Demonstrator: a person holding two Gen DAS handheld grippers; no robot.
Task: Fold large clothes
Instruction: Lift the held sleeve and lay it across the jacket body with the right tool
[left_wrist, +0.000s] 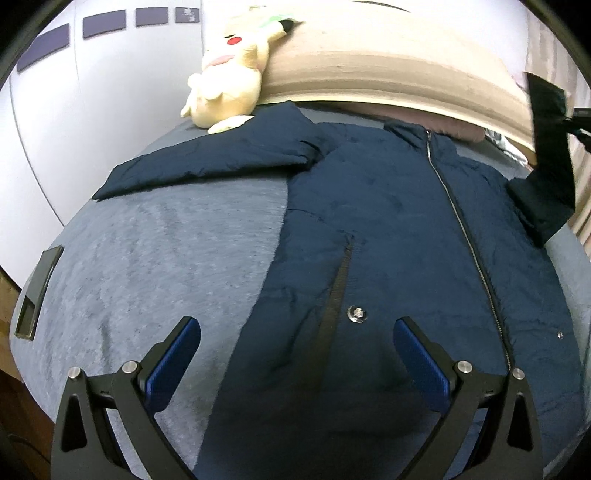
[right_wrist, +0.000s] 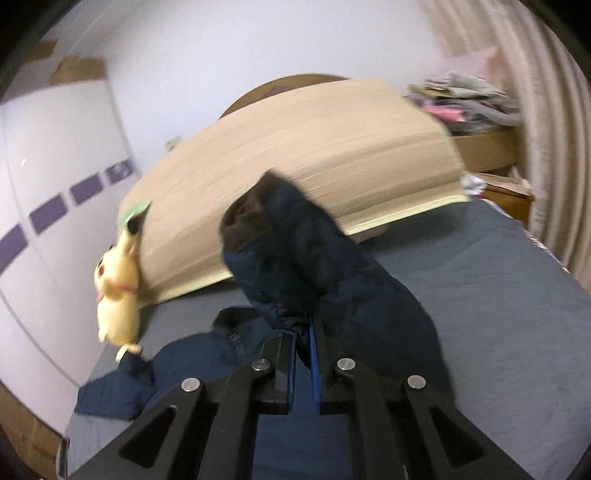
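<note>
A navy padded jacket (left_wrist: 388, 221) lies front-up on the grey bed (left_wrist: 166, 258), zipper closed, its left sleeve (left_wrist: 207, 162) stretched out toward the bed's left side. My left gripper (left_wrist: 295, 339) hovers open just above the jacket's lower front, near a metal snap (left_wrist: 356, 314), holding nothing. My right gripper (right_wrist: 303, 332) is shut on the jacket's right sleeve (right_wrist: 310, 258) and holds it lifted off the bed, brown cuff (right_wrist: 243, 218) uppermost. In the left wrist view that raised sleeve (left_wrist: 546, 155) shows at the far right with the right gripper at the frame edge.
A yellow plush toy (left_wrist: 225, 85) leans on the wooden headboard (left_wrist: 388, 62) at the bed's far left corner. A dark flat device (left_wrist: 38, 284) lies on the bed's left edge. White wardrobe doors (right_wrist: 55, 184) stand left; a curtain (right_wrist: 535, 129) and piled clothes (right_wrist: 465, 103) stand right.
</note>
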